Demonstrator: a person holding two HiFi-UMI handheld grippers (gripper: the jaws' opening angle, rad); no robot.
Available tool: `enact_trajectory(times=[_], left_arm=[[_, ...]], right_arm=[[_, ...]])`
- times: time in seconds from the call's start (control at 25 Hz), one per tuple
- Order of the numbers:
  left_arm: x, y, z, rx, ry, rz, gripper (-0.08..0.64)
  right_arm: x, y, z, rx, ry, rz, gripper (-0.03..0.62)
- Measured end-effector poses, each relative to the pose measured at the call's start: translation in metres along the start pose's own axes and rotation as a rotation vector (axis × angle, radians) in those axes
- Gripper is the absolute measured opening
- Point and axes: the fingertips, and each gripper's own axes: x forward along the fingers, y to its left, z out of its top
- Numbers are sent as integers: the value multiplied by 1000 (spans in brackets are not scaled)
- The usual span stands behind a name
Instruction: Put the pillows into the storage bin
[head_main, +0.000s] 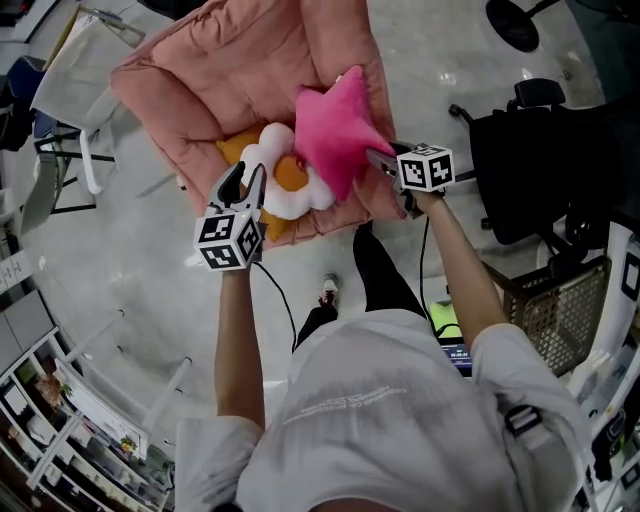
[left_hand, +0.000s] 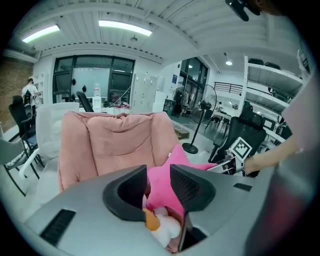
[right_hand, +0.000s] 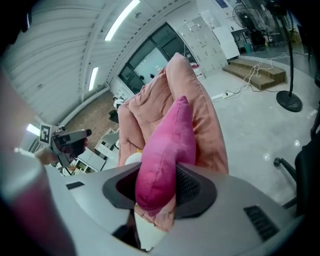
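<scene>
A bright pink star pillow (head_main: 335, 125) leans on the seat of a pink padded armchair (head_main: 230, 70). My right gripper (head_main: 385, 165) is shut on the star's right point, and in the right gripper view the star pillow (right_hand: 165, 150) fills the gap between the jaws. A white and orange fried-egg pillow (head_main: 290, 185) lies beside it on an orange cushion (head_main: 235, 145). My left gripper (head_main: 246, 180) reaches the egg pillow's left edge. In the left gripper view the egg pillow (left_hand: 162, 227) sits just below the left gripper (left_hand: 157, 172), and no pad visibly presses on it.
A pale translucent container (left_hand: 50, 120) stands behind the armchair's left side. A black office chair (head_main: 530, 170) and a wire basket (head_main: 560, 300) are at the right. The person's legs (head_main: 370, 270) stand close to the armchair's front edge. Cables hang from both grippers.
</scene>
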Motion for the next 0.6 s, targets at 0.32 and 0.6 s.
enact_trajectory(times=[0.32,0.6], left_arm=[[-24,-11,18,45,-66,-45,161],[-62,-63,31,171,-129,-151,166]], right_arm=[[-50,46,40,-72,-142,-30,158],[-147,88,27,-84,-320,-82,155]])
